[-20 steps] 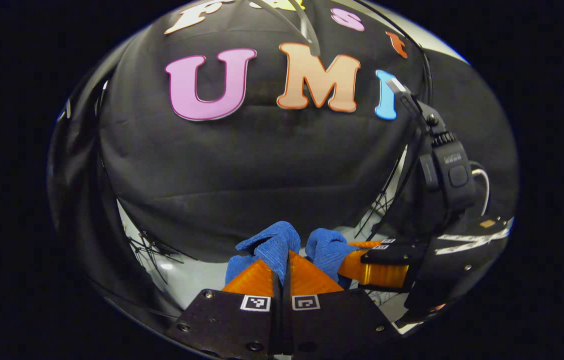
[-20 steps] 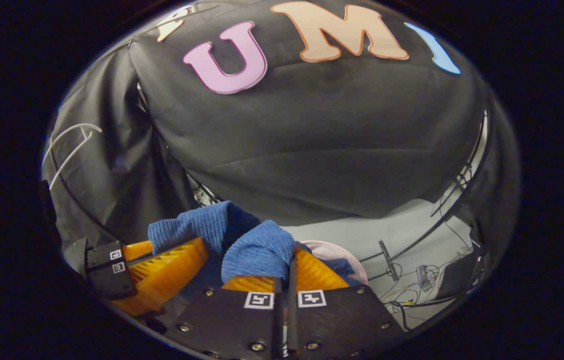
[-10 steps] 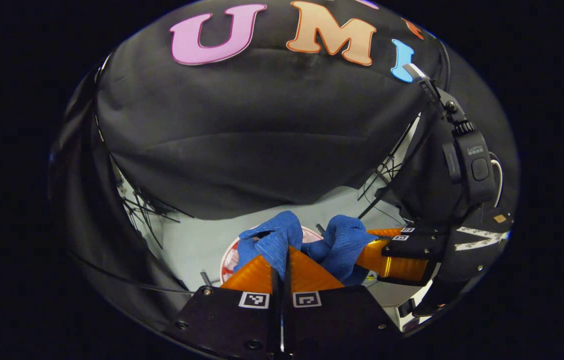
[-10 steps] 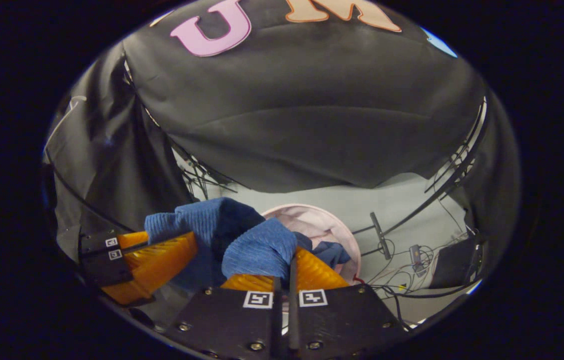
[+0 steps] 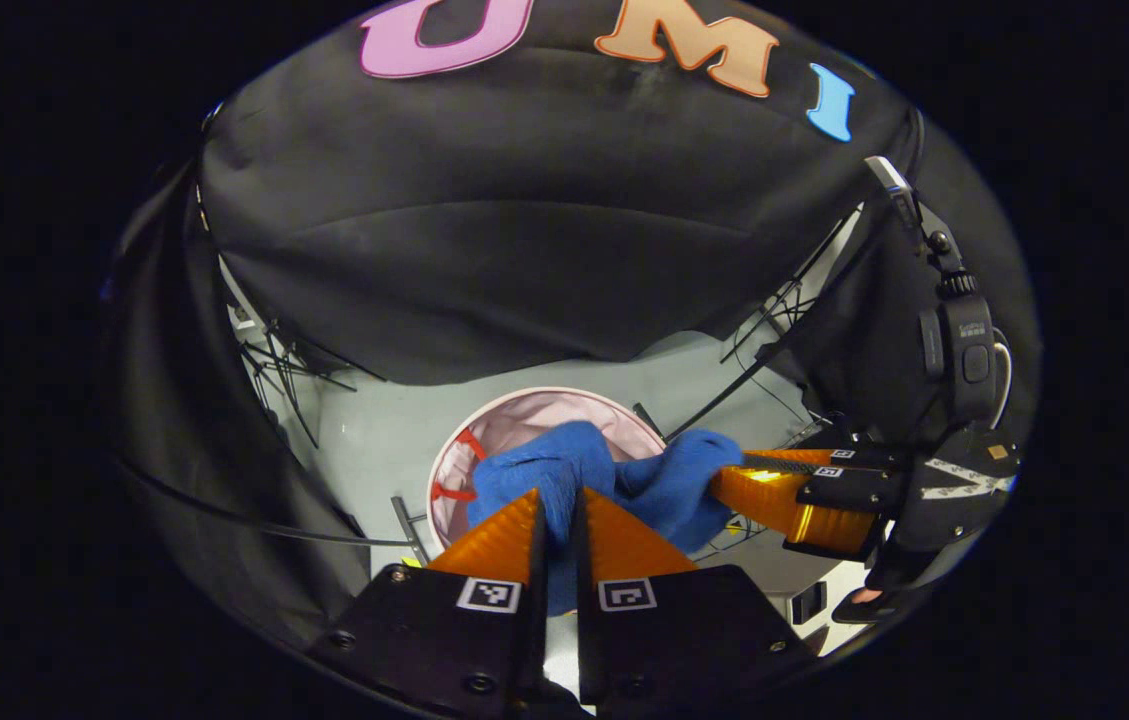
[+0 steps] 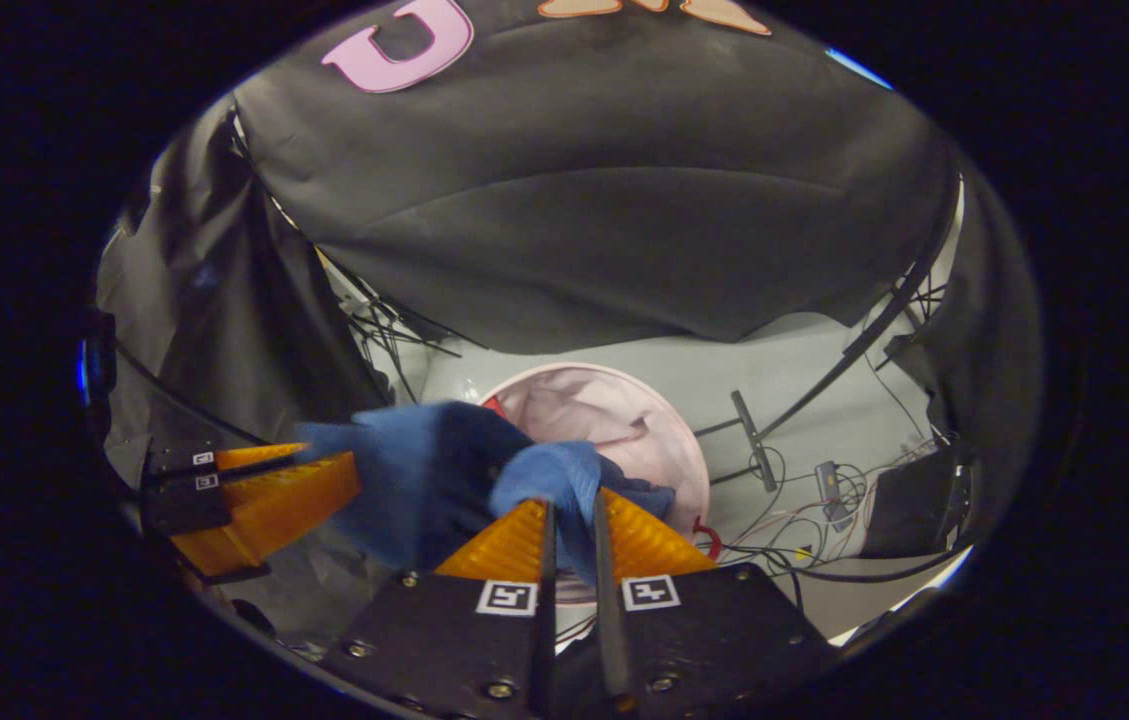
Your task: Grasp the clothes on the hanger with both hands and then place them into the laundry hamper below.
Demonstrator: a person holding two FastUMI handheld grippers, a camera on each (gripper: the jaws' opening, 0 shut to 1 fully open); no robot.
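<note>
Hidden and unclear, from my tools

My blue garment (image 5: pixel 564 470) covers part of the hamper (image 5: pixel 514 415) mouth; the garment (image 6: pixel 444 470) blurs; floor clutter (image 6: pixel 829 500) too small to identify.

We see dim, uneven light: the pale floor (image 5: pixel 364 450) toward six o'clock is brightest, the wall cloth (image 6: pixel 604 230) at twelve dull. Fisheye bending swells the centre and curves lines at the edges. The blue garment (image 6: pixel 424 480) is motion-blurred in the right gripper view
</note>
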